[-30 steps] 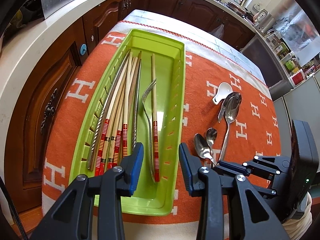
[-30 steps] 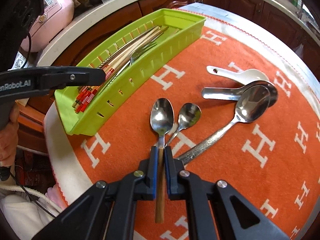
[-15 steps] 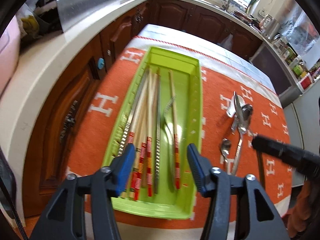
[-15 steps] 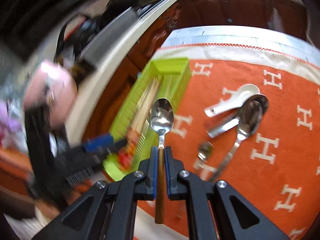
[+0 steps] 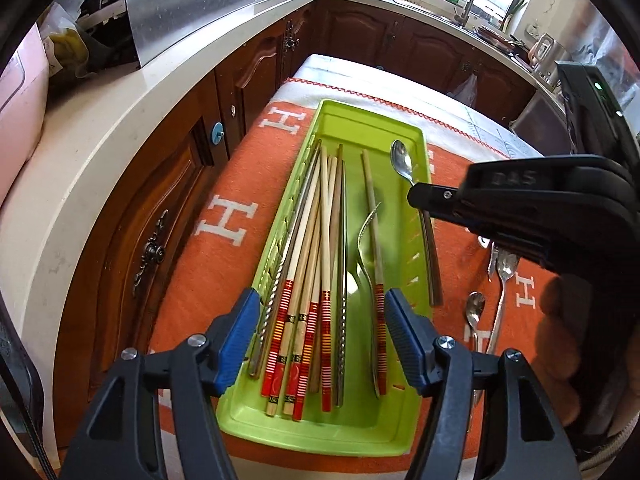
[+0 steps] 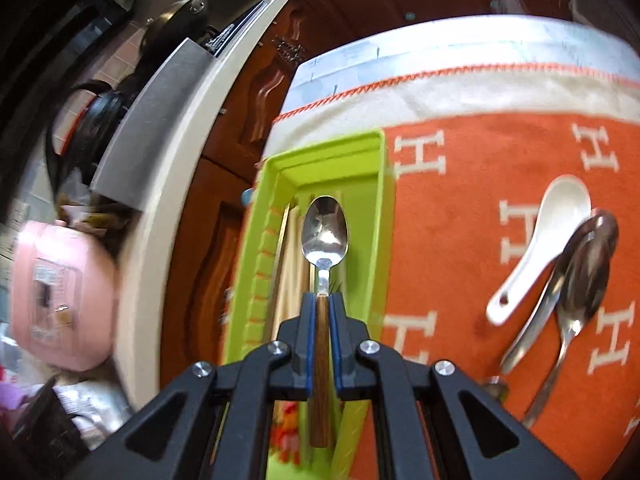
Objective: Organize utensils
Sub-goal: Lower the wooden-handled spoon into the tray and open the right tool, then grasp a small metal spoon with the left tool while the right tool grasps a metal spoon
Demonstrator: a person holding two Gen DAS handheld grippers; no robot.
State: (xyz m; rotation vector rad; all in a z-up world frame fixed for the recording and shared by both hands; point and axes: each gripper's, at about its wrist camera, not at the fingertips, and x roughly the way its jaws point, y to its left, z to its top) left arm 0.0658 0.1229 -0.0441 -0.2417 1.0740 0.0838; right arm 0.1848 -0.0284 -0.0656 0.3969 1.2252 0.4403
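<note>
A green plastic tray lies lengthwise on the orange cloth. It holds several red-banded chopsticks and a metal fork. My left gripper hovers over the tray's near end; its jaws are opening and grip nothing. My right gripper is shut on the wooden handle of a metal spoon. It holds the spoon above the tray, bowl toward the far end. From the left wrist view, that spoon hangs along the tray's right wall, below the right gripper.
More spoons lie on the cloth right of the tray: a white ceramic spoon, two large metal spoons and a small spoon. A pale counter over wooden cabinets runs along the left, with a pink cooker on it.
My right gripper lifted the wooden-handled spoon off the cloth, swung it left and rolled it in line over the tray. My left gripper's jaws have spread wider.
</note>
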